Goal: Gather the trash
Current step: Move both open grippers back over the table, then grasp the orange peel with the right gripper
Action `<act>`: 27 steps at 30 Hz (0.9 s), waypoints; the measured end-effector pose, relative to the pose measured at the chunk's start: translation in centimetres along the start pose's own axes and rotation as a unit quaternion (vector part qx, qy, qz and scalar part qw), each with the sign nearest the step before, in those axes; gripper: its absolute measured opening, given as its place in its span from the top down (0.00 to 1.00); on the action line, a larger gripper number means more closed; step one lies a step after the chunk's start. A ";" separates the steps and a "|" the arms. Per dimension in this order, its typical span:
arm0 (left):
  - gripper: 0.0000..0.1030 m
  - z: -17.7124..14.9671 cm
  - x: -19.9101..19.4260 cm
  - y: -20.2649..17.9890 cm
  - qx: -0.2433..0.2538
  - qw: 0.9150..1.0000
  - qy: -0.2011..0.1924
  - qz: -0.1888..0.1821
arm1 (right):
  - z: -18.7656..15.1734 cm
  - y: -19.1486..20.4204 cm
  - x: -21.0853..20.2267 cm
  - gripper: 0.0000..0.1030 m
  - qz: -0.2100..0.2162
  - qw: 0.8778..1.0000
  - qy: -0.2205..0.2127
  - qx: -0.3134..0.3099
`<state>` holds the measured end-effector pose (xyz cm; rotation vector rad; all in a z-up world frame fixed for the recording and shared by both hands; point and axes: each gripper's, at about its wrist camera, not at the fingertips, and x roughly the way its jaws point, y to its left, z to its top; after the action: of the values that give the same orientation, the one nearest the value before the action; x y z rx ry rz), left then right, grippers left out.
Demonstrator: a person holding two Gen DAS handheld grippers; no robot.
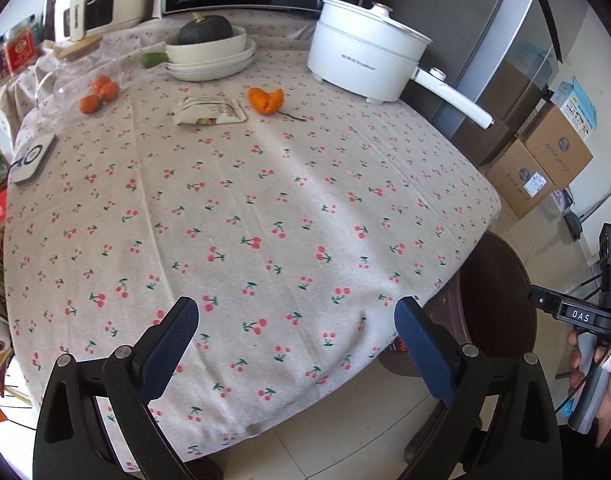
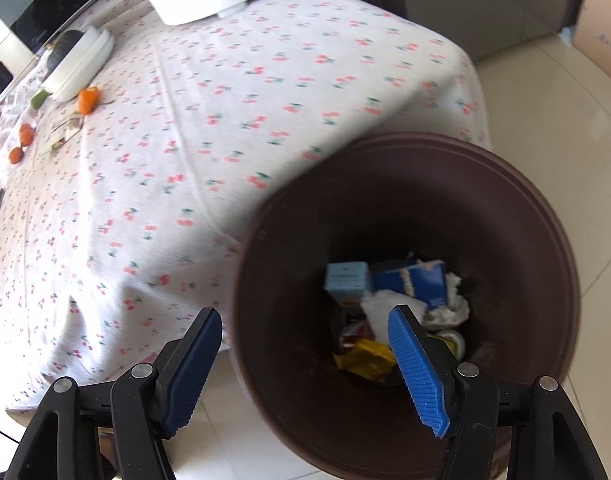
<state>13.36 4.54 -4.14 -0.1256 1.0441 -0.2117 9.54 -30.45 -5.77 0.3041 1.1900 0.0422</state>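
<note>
left tool (image 1: 296, 318) gapes empty over cherry tablecloth (image 1: 265, 208).

Bin (image 2: 505, 216) beside table (image 1: 265, 200), wrappers (image 2: 365, 356) in bin

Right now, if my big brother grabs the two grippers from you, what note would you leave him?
Left gripper: open, empty, over the near edge of the table.
Right gripper: open, empty, over the brown bin on the floor beside the table.
Done: the bin already holds boxes, wrappers and crumpled paper.
Left: the orange peel and the flattened wrapper beside it, both at the far side of the table near the stacked bowls. The three whole oranges look like food, so probably leave them.
</note>
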 end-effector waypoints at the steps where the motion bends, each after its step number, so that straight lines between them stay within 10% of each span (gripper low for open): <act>1: 0.03 0.2 -0.1 0.7 -0.005 1.000 -0.002 0.005 | 0.3 0.6 0.1 0.28 0.000 1.000 -0.001 -0.005; 16: 0.03 2.1 -0.2 12.3 -0.167 0.984 0.014 0.064 | 5.0 11.8 4.0 0.25 0.017 0.997 -0.007 -0.072; 27: 0.03 5.1 1.6 14.5 -0.199 0.973 0.008 0.120 | 9.7 18.7 9.1 0.25 0.010 0.993 -0.009 -0.116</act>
<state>20.16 18.26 -5.86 -0.3575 1.0973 0.2182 24.26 -12.80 -6.01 0.1121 1.1522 0.1925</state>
